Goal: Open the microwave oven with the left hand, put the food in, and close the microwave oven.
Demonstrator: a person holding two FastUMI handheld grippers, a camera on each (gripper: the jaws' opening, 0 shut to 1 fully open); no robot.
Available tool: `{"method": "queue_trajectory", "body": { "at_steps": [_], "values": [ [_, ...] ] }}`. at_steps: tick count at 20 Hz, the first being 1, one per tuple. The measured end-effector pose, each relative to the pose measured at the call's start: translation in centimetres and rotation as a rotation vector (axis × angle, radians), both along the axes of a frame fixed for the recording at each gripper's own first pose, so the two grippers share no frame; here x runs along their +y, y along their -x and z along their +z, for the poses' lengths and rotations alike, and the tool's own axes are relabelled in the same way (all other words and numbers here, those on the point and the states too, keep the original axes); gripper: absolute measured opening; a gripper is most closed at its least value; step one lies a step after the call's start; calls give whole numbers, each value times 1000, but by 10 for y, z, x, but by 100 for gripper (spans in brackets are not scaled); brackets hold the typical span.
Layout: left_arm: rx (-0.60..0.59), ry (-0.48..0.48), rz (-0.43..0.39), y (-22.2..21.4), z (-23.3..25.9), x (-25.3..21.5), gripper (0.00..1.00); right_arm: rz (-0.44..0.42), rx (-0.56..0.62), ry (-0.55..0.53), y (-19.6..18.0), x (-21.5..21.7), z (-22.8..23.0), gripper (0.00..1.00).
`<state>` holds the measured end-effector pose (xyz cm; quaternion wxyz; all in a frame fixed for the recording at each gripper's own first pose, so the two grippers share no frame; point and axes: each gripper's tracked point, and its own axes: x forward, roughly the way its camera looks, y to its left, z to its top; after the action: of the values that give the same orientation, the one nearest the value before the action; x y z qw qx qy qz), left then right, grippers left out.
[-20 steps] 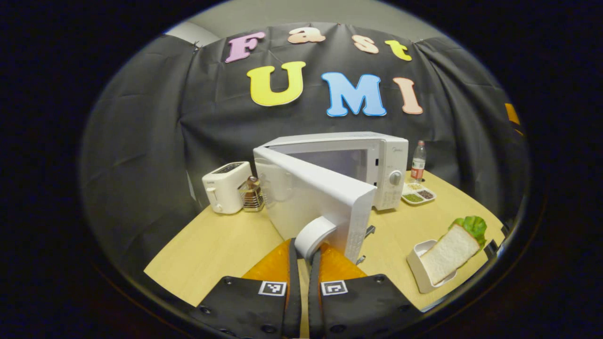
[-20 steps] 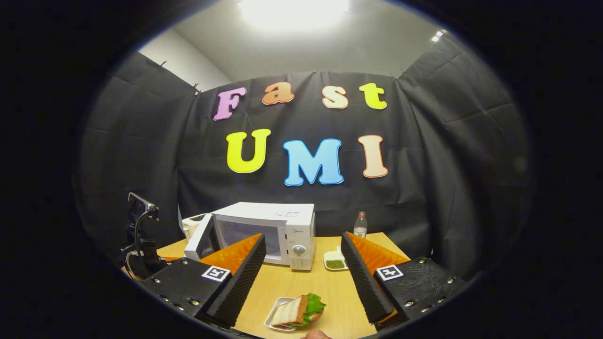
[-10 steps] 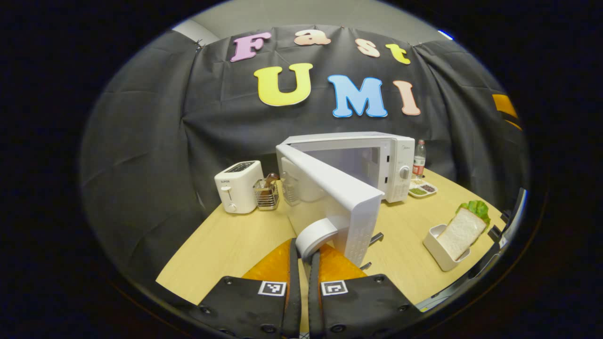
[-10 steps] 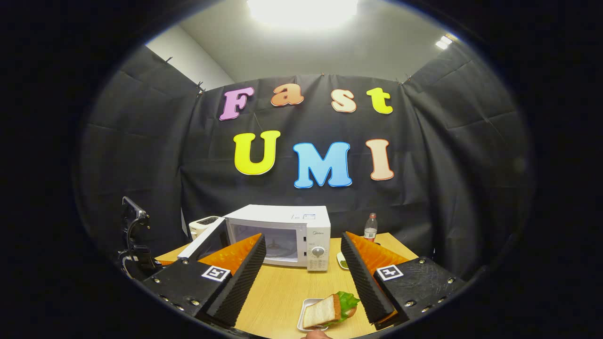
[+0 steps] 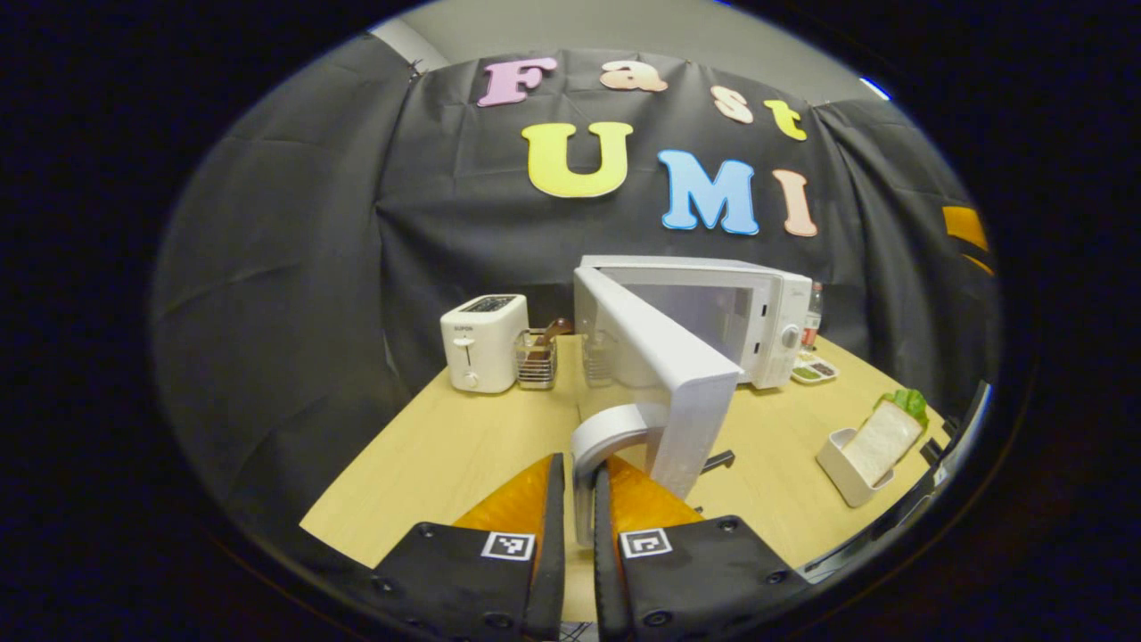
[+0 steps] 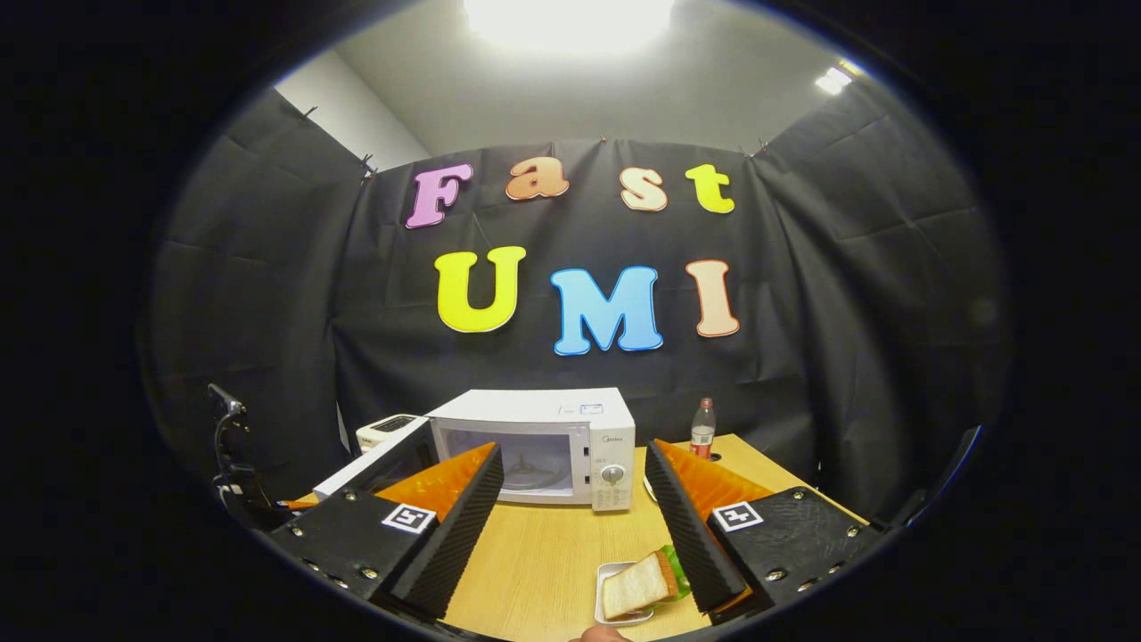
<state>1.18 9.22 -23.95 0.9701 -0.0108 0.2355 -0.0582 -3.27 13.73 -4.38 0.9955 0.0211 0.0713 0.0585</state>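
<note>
A white microwave (image 5: 767,312) stands at the back of the table, its door (image 5: 664,374) swung well out toward me. My left gripper (image 5: 579,486) is shut on the door's white curved handle (image 5: 602,437). In the right gripper view the microwave (image 6: 544,441) shows its open cavity, with the door (image 6: 370,464) off to the left. A sandwich with lettuce (image 6: 640,584) sits in a small white tray (image 6: 608,571) on the table just below my right gripper (image 6: 575,486), which is open and holds nothing. The sandwich (image 5: 882,437) also lies at the right of the left gripper view.
A white toaster (image 5: 481,352) and a wire rack (image 5: 535,357) stand left of the microwave. A plastic bottle (image 6: 702,428) and a small divided dish (image 5: 813,367) sit to its right. The wooden table (image 5: 446,455) ends close below both grippers.
The left gripper has pulled the door further open, swinging it leftward. The right gripper has shifted so the sandwich tray sits more to the right, under its right finger.
</note>
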Motion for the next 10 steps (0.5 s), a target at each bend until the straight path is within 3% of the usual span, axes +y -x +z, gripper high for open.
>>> {"method": "queue_trajectory", "body": {
  "at_steps": [2,3,4,6,10],
  "values": [
    [7,4,44,3,1,17,25,7,18,2,-8,-3,-5,97],
    [11,0,63,7,0,24,45,6,24,-1,-12,-7,-7,97],
    [5,-14,79,10,5,30,43,5,41,-4,-18,-13,-11,97],
    [-52,-43,108,18,28,42,50,10,101,-14,-27,-24,-28,97],
    [-144,-60,184,32,78,59,96,16,267,-105,-44,-47,-70,98]
  ]
}}
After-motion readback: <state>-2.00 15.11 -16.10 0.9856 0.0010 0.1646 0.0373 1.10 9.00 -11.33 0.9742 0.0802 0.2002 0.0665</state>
